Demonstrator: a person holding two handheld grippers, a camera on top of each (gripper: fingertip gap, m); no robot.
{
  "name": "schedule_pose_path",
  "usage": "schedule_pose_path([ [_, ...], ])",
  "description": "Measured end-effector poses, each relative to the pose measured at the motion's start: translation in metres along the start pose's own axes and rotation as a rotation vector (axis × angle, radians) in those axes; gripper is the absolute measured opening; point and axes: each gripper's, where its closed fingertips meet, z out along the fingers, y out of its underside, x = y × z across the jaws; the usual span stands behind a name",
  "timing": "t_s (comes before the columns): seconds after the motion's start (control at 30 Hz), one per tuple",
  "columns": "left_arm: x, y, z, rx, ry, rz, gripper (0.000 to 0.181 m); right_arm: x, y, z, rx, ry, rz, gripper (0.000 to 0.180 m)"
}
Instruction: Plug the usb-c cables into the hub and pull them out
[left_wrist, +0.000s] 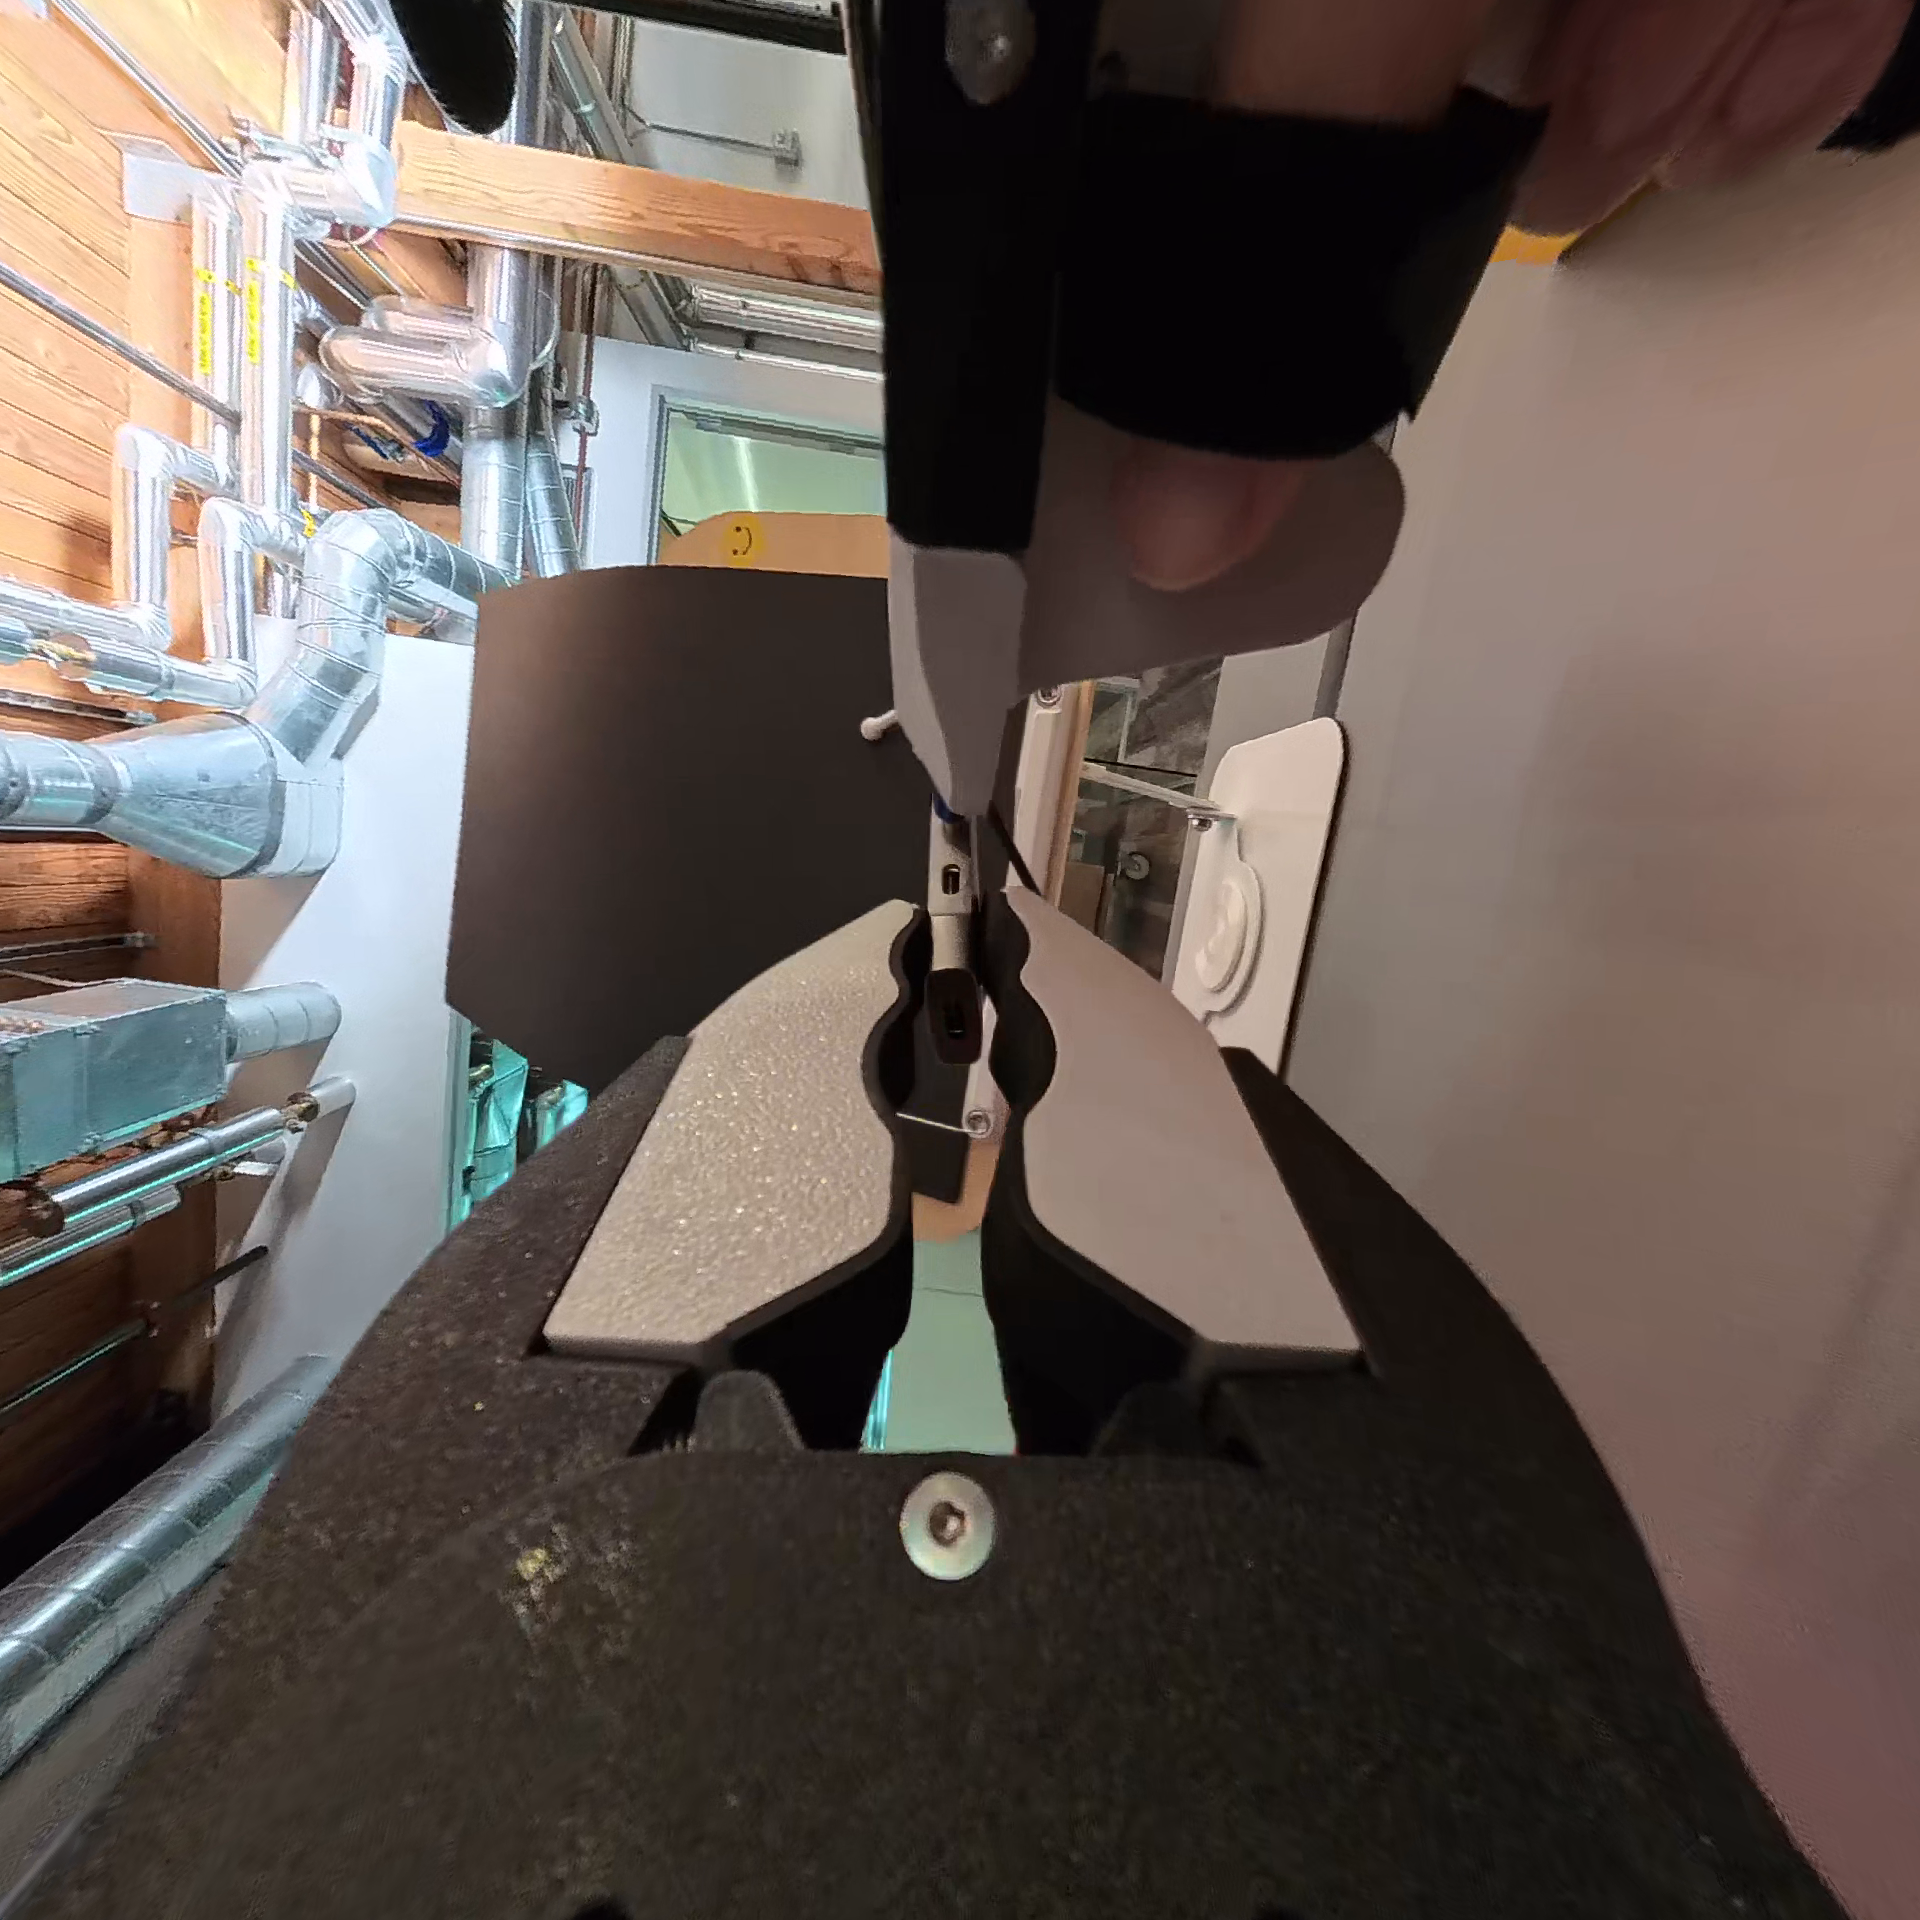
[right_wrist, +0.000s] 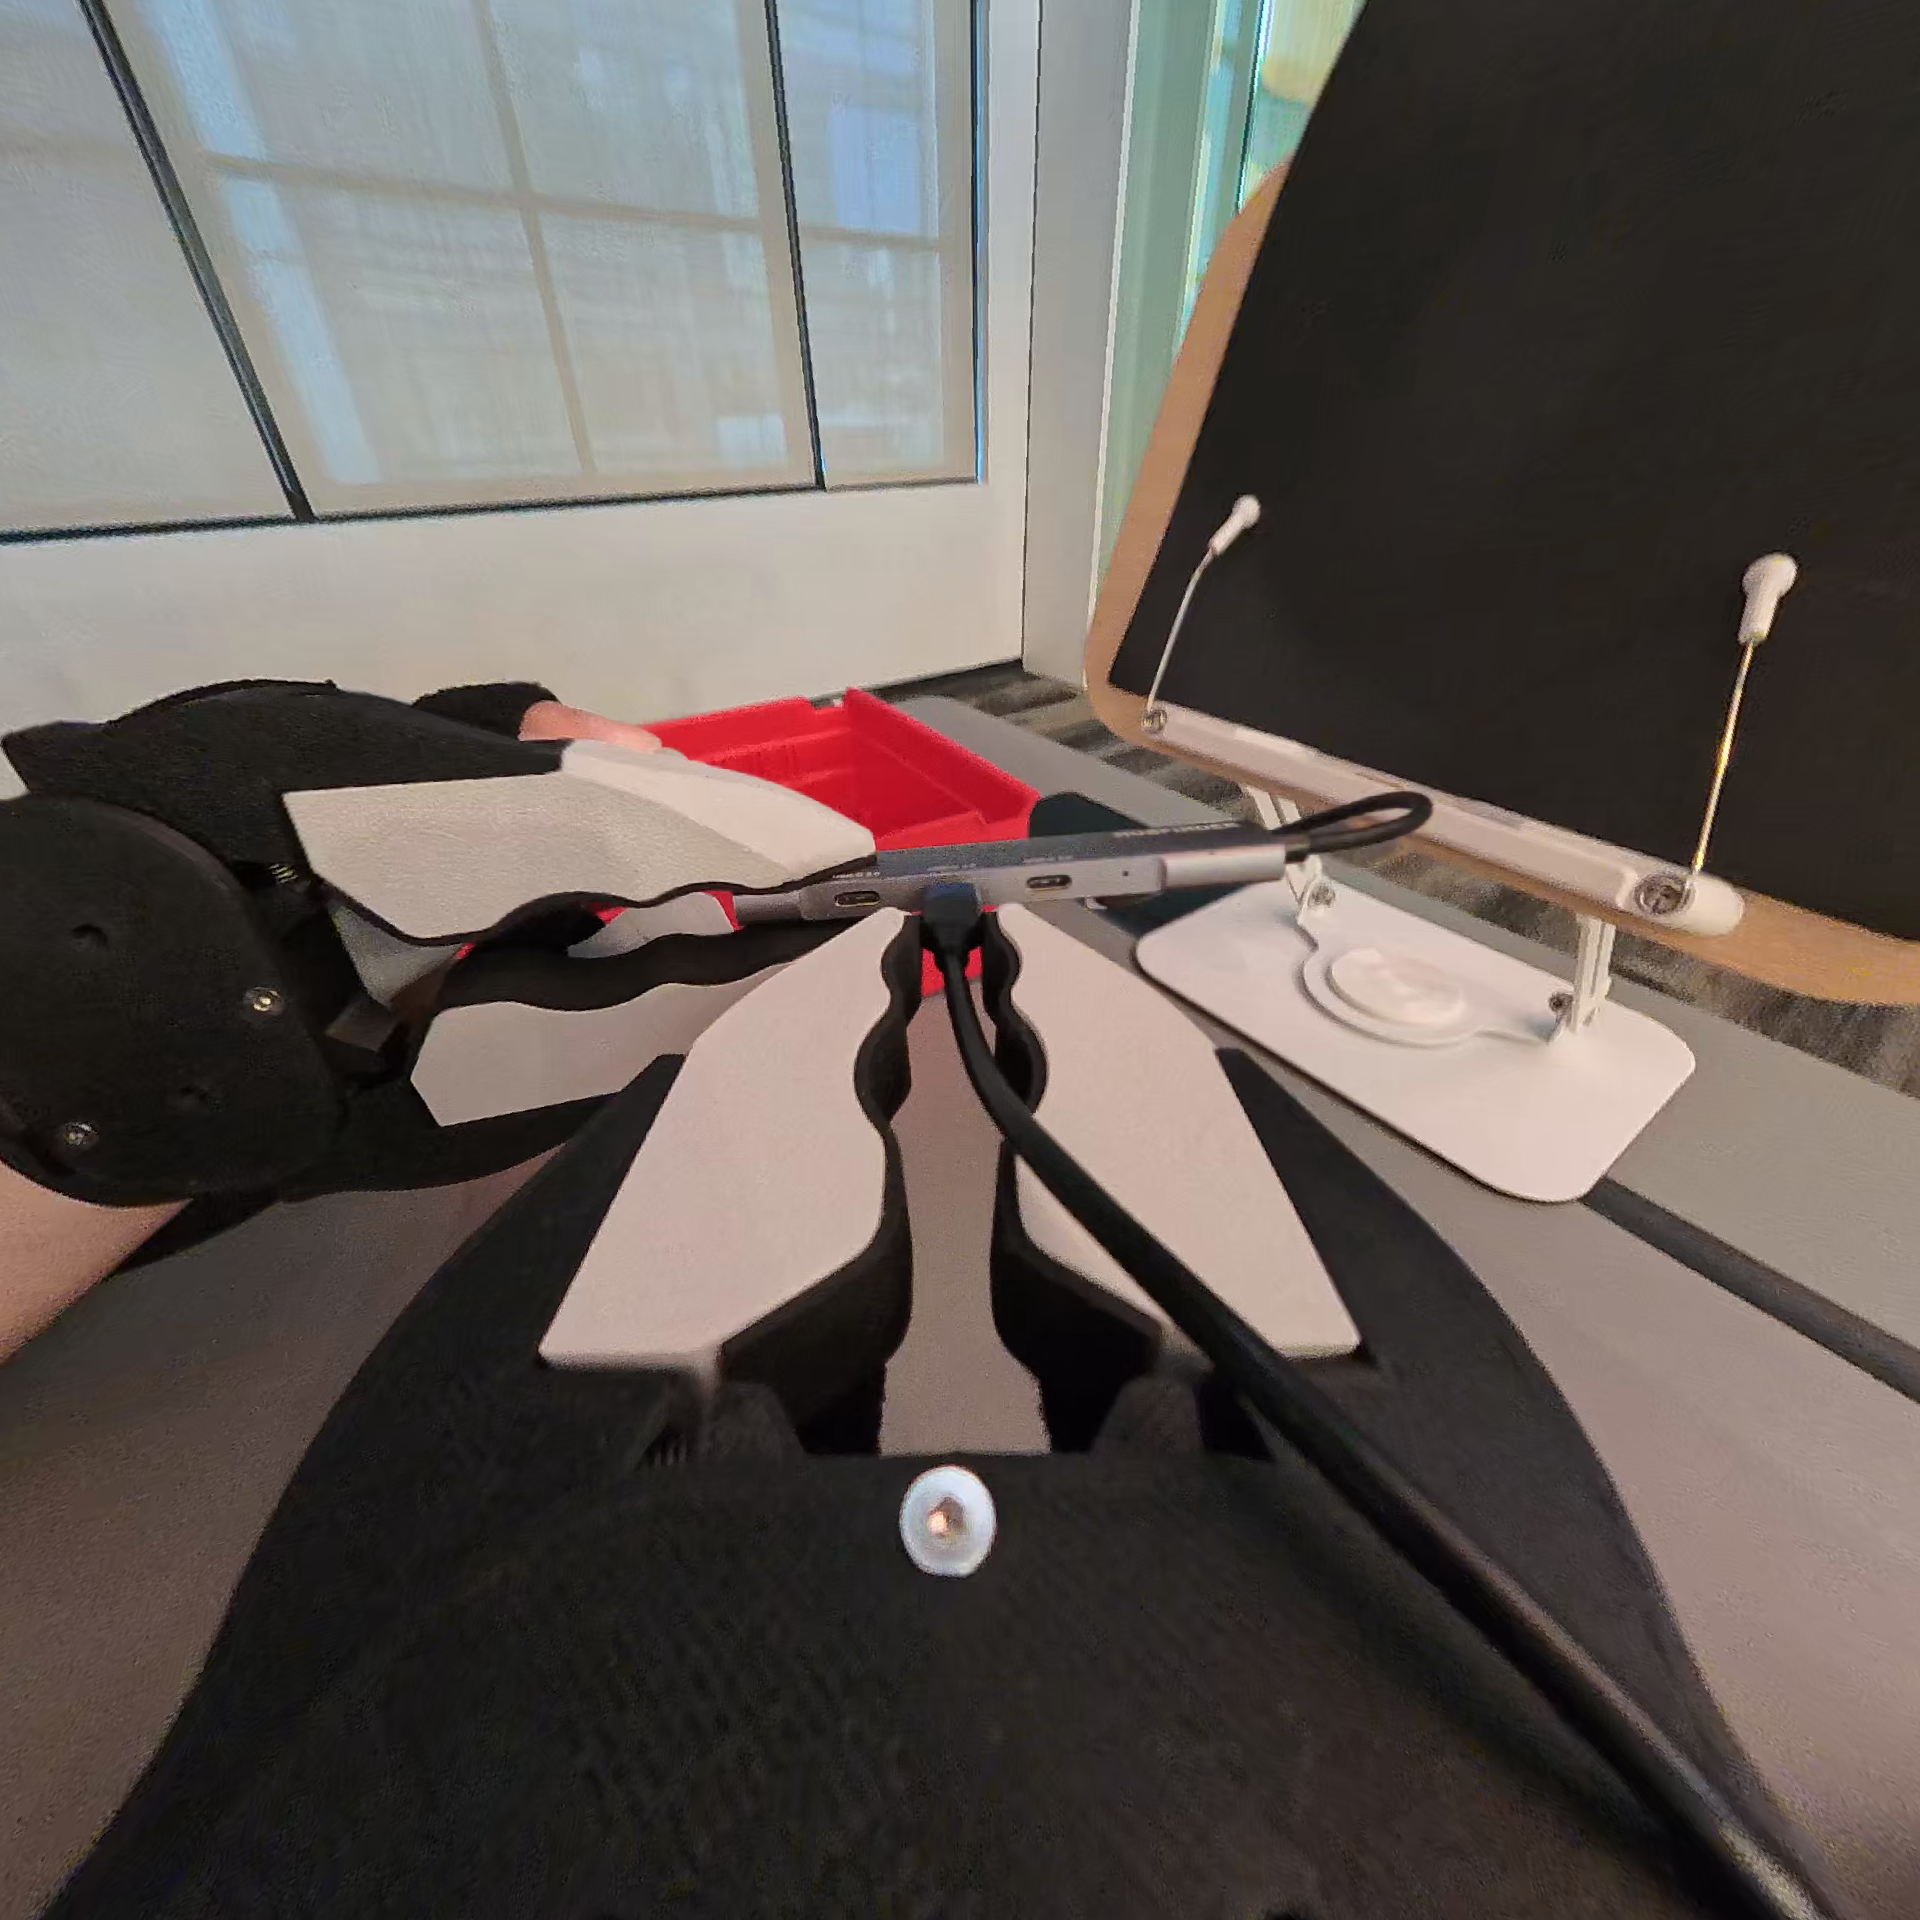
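Observation:
A slim grey usb-c hub (right_wrist: 1049, 878) is held level above the grey table. My left gripper (right_wrist: 774, 894) comes in from the left and is shut on the hub's left end. In the left wrist view the hub (left_wrist: 948, 940) shows end-on between that gripper's (left_wrist: 961, 925) tips. My right gripper (right_wrist: 951, 930) is shut on the black plug (right_wrist: 948, 902) of a black usb-c cable (right_wrist: 1003, 1101), which sits in the hub's middle port. Open ports lie on either side of it. In the left wrist view the right gripper (left_wrist: 961, 795) reaches down from above.
A red tray (right_wrist: 914, 758) lies behind the hub. A white stand (right_wrist: 1455, 1081) carrying a black board (right_wrist: 1558, 416) is at the right, close to the hub's short looped black lead (right_wrist: 1351, 821). The grey table (right_wrist: 1714, 1455) spreads below. A gloved hand (right_wrist: 208, 769) holds the left gripper. Only a small space, under 4 cm, lies between the two pairs of fingers.

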Motion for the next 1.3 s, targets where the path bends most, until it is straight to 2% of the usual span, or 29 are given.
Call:
schedule_pose_path([
  [0.13,-0.008,-0.004,-0.006,0.021,-0.018,0.058,0.009,-0.005,-0.008,-0.002,0.065,-0.032,-0.003,0.011],
  [0.37,-0.022,-0.013,-0.011,0.034,-0.094,0.125,0.009,-0.01,-0.023,-0.011,0.208,0.02,-0.055,0.011],
  [0.63,-0.032,-0.02,-0.015,0.065,-0.171,0.094,0.01,-0.013,-0.034,-0.019,0.293,0.046,-0.077,0.011],
  [0.97,-0.034,-0.024,-0.017,0.086,-0.192,0.067,0.012,-0.014,-0.037,-0.021,0.312,0.044,-0.085,0.011],
  [1.3,-0.035,-0.023,-0.02,0.094,-0.191,0.092,0.009,-0.016,-0.039,-0.018,0.232,0.01,-0.186,0.011],
])
